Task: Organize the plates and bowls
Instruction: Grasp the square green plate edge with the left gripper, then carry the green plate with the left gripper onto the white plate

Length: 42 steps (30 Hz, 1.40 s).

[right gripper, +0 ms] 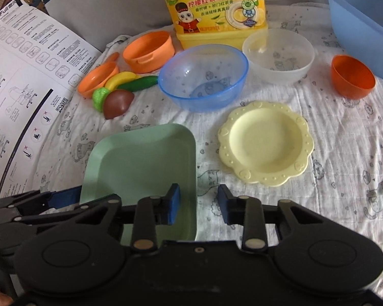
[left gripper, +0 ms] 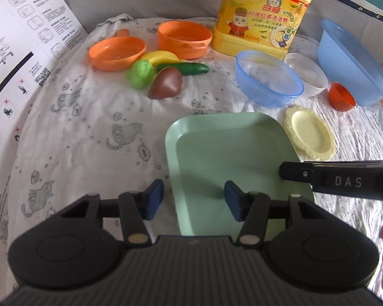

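Observation:
A green square plate (left gripper: 229,158) (right gripper: 140,163) lies on the cloth. My left gripper (left gripper: 194,199) is open, its fingers straddling the plate's left edge. My right gripper (right gripper: 199,207) is open, straddling the plate's right edge; it also shows in the left wrist view (left gripper: 344,181). A yellow scalloped plate (right gripper: 265,142) (left gripper: 310,132) lies to the right. Behind stand a blue bowl (right gripper: 204,76) (left gripper: 268,79), a clear bowl (right gripper: 278,56) (left gripper: 306,74) and a small orange cup (right gripper: 352,76) (left gripper: 340,97).
A yellow detergent jug (right gripper: 214,7) (left gripper: 263,15) stands at the back. A large blue basin (right gripper: 357,17) (left gripper: 352,63) is at the back right. Two orange toy pans (left gripper: 117,53) (left gripper: 183,39) and toy food (left gripper: 166,76) lie at the back left. A printed sheet (right gripper: 20,81) lies left.

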{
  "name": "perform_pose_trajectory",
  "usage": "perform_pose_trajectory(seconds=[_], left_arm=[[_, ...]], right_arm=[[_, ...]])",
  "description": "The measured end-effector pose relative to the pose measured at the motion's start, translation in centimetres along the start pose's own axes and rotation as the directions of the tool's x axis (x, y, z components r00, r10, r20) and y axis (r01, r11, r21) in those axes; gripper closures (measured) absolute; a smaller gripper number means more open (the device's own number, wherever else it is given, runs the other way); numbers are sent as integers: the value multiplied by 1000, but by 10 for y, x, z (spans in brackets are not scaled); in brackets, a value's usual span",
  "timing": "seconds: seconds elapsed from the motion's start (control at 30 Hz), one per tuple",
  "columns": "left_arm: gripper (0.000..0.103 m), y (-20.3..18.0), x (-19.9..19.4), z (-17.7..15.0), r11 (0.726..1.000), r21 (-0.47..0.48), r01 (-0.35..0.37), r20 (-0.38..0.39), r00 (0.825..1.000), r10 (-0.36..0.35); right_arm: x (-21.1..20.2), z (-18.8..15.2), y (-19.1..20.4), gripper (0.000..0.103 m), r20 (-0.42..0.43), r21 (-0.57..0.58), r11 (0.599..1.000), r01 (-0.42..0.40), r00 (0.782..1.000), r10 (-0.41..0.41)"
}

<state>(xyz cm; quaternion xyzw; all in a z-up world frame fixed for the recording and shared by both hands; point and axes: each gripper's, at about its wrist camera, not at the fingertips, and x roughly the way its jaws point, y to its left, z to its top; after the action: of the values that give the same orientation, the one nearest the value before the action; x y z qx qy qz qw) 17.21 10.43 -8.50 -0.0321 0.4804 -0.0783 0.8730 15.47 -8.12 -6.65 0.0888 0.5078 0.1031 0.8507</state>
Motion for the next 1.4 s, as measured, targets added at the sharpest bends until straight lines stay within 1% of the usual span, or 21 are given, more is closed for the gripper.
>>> perform_pose_trajectory(seconds=[0.07, 0.1, 0.17, 0.2, 0.27, 0.4, 0.6, 0.7, 0.8, 0.93, 1.13, 1.4], left_arm=[[57, -2, 1, 0, 1000, 0, 9, 2, 1000, -9], [57, -3, 2, 1, 1000, 0, 10, 4, 1000, -10], [63, -5, 2, 1, 1000, 7, 1, 9, 1000, -1], [64, -6, 2, 1, 1000, 12, -2, 10, 1000, 1], [65, -6, -1, 1, 1000, 16, -6, 8, 1000, 6], [65, -4, -6, 2, 1000, -2, -7, -3, 1000, 7], [65, -10, -18, 0, 999, 13, -32, 11, 999, 32], [65, -15, -31, -3, 999, 31, -44, 26, 999, 43], [65, -17, -44, -6, 999, 32, -41, 36, 999, 40], [65, -16, -63, -16, 999, 26, -30, 44, 999, 29], [65, -14, -95, -34, 999, 31, -37, 63, 997, 35], [65, -3, -140, -65, 999, 28, -42, 86, 996, 39]], right_arm=[[1, 0, 2, 72, 9, -12, 1000, 6, 1000, -6], [2, 0, 3, 73, 14, -18, 1000, 12, 1000, -12], [3, -1, 8, 80, 19, -32, 999, 20, 1000, -20], [3, 0, 9, 84, 16, -35, 999, 17, 1000, -16], [2, 0, 13, 84, 16, -41, 999, 30, 999, -29], [-4, -1, 16, 84, 13, -45, 999, 25, 1000, -24], [-15, -5, 17, 84, 1, -41, 999, 25, 1000, -25], [-25, -8, 18, 84, 2, -36, 999, 23, 1000, -23], [-37, -13, 21, 84, 6, -41, 999, 21, 1000, -21], [-55, -21, 26, 84, 15, -52, 998, 18, 1000, -17], [-82, -37, 38, 84, 12, -81, 997, 4, 1000, -3], [-118, -64, 58, 84, 11, -129, 991, -29, 999, 31]])
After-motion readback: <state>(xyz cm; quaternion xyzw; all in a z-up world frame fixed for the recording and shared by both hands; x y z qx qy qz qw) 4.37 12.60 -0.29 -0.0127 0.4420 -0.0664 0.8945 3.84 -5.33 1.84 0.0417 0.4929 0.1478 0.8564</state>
